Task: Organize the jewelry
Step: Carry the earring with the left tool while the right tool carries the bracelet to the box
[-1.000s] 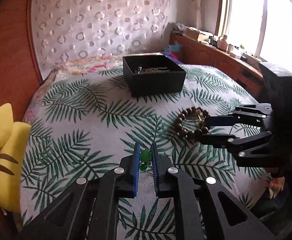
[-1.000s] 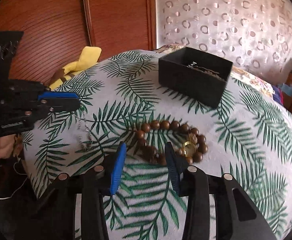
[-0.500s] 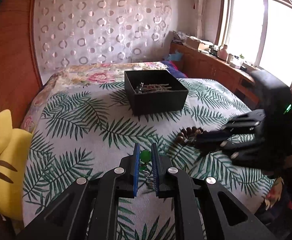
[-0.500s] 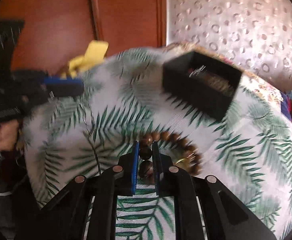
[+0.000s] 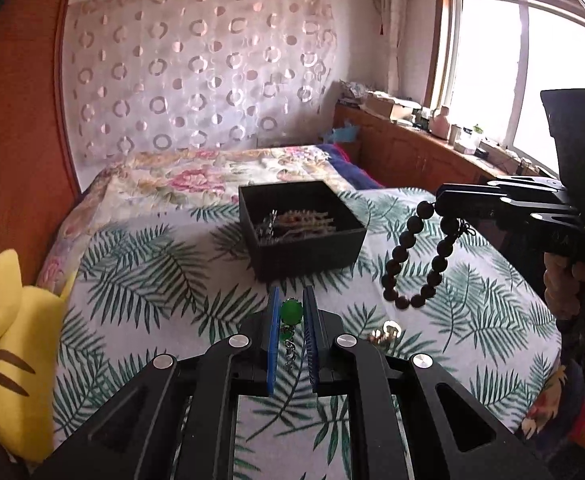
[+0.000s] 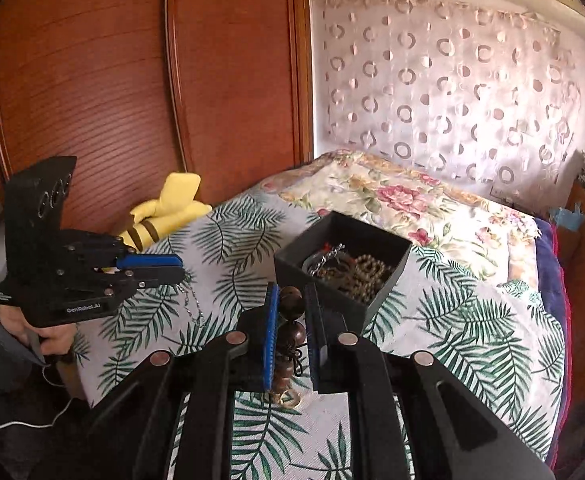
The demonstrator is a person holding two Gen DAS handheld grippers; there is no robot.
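My left gripper [image 5: 291,301] is shut on a green bead pendant [image 5: 291,312], and its thin chain [image 6: 192,304] dangles below the blue pads. My right gripper [image 6: 291,297] is shut on a brown bead bracelet [image 6: 291,307]. In the left wrist view the bracelet [image 5: 416,264] hangs as a loop in the air from the right gripper [image 5: 438,202]. An open black box [image 5: 334,248] with several chains and beads inside stands on the leaf-print cloth, beyond both grippers. The left gripper [image 6: 178,268] hovers left of the box [image 6: 292,264].
A small gold piece [image 5: 384,334] lies on the leaf-print cloth [image 5: 152,264] under the hanging bracelet. A yellow plush toy [image 5: 8,344] leans at the bed's left edge against a wooden wardrobe [image 6: 132,80]. A wooden cabinet [image 5: 412,152] with clutter runs below the window on the right.
The right gripper shut on the brown bracelet and lifted it off the cloth. The left gripper rose with the green pendant still in it.
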